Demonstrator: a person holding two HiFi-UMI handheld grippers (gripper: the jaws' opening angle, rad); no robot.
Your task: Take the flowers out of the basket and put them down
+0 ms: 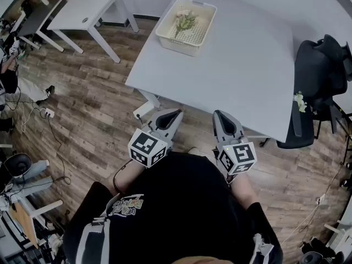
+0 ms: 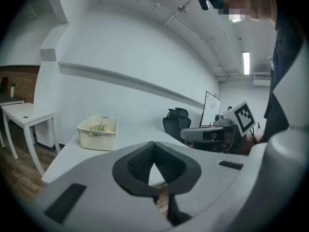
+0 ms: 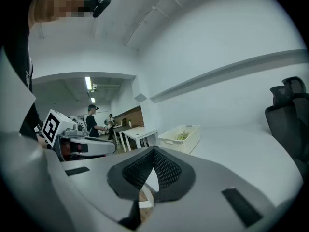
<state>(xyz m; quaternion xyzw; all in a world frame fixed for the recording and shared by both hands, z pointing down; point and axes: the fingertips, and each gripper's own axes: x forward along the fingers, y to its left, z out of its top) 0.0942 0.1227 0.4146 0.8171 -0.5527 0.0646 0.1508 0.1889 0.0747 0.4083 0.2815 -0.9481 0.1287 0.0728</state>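
Observation:
A cream perforated basket stands at the far end of the white table, with green-stemmed pale flowers lying inside it. The basket and its flowers also show in the left gripper view, and small in the right gripper view, basket. My left gripper and right gripper hover side by side at the table's near edge, close to my body and far from the basket. The left gripper and the right gripper are both shut and hold nothing.
A black office chair stands at the table's right side, with a small white flower on it. A second white table stands at the upper left on the wooden floor. People stand far behind.

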